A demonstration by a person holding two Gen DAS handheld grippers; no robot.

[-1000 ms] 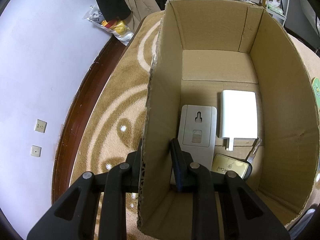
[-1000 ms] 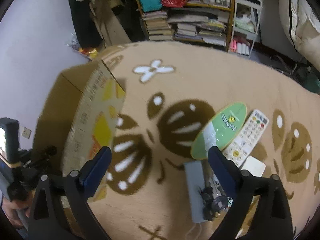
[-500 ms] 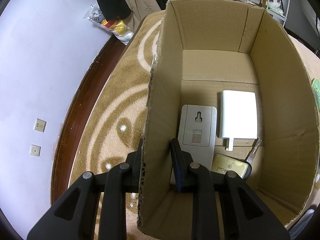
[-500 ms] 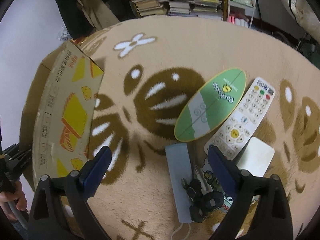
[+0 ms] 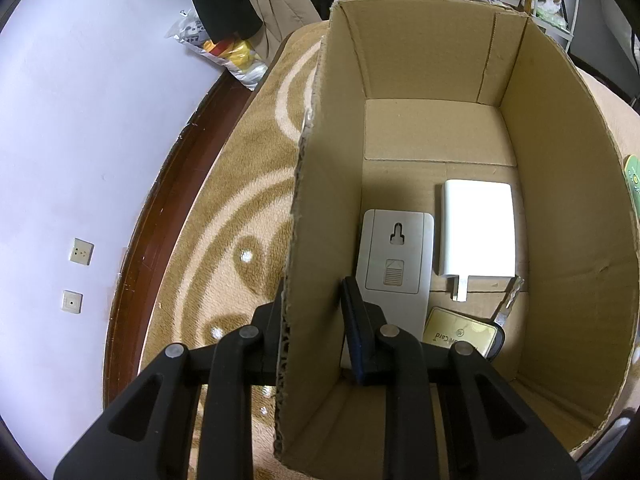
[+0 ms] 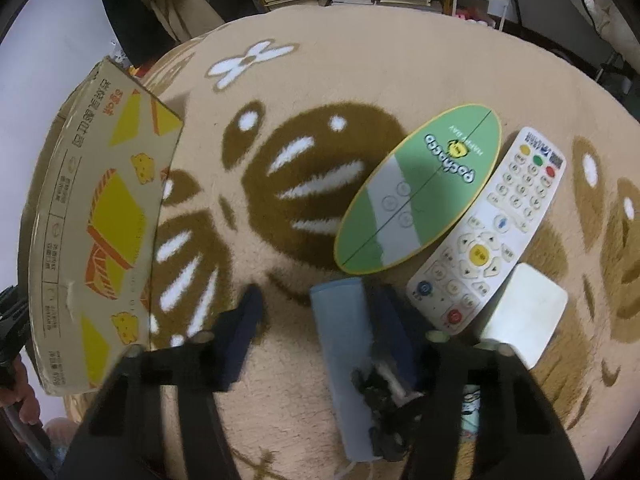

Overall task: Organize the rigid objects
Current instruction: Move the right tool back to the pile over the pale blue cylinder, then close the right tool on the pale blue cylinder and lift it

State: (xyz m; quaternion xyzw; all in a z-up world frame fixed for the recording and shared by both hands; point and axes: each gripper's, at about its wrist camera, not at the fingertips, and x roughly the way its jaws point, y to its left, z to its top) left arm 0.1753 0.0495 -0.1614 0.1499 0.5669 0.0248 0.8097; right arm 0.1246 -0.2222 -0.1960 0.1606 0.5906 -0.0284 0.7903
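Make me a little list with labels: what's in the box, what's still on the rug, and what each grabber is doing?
in the box: grey remote lying back up, white charger, gold card, a key
still on the rug: green oval board, white remote, white block, grey-blue bar, dark key bunch
left gripper: clamped on the cardboard box wall
right gripper: open, straddling the near end of the grey-blue bar
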